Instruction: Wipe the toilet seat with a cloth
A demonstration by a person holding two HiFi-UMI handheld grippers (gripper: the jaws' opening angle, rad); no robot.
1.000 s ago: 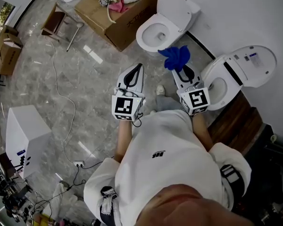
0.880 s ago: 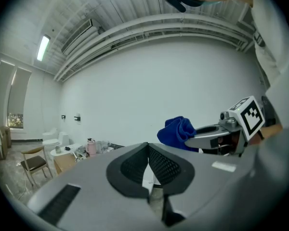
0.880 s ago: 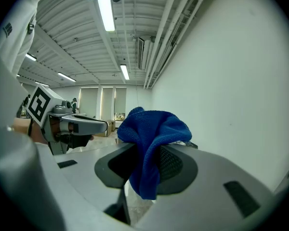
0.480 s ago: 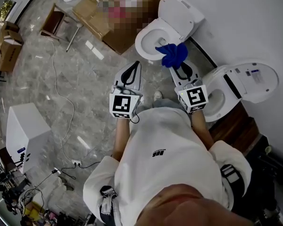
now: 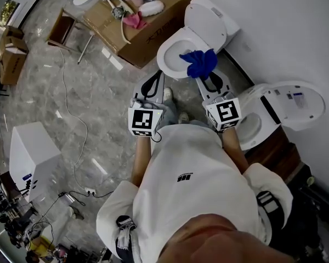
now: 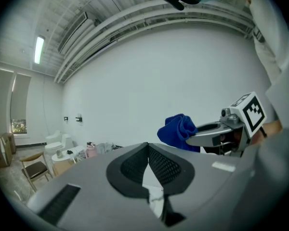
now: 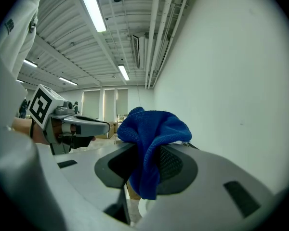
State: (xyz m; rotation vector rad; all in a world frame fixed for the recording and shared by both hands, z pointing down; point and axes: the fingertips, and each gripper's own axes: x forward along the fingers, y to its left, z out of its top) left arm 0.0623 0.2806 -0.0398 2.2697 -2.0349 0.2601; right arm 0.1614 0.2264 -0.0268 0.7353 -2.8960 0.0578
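Note:
A white toilet [image 5: 178, 44] with its lid raised stands ahead of me in the head view. My right gripper [image 5: 206, 75] is shut on a bunched blue cloth [image 5: 199, 62], which hangs over the near right part of the bowl's rim. In the right gripper view the blue cloth [image 7: 151, 138] fills the space between the jaws. My left gripper [image 5: 153, 85] is shut and holds nothing, level with the bowl's near left side. In the left gripper view the jaws [image 6: 147, 149] meet at the tips, with the cloth [image 6: 178, 131] at the right.
A second white toilet [image 5: 274, 108] with its lid up stands to my right on a dark wooden pallet [image 5: 277, 152]. A cardboard box [image 5: 134, 23] with loose items lies beyond the first toilet. A white cabinet [image 5: 30, 158] and a cable [image 5: 71, 114] are on the floor at left.
I have stepped toward the far toilet; both grippers have moved forward and the blue cloth has gone from beside the bowl to over its rim.

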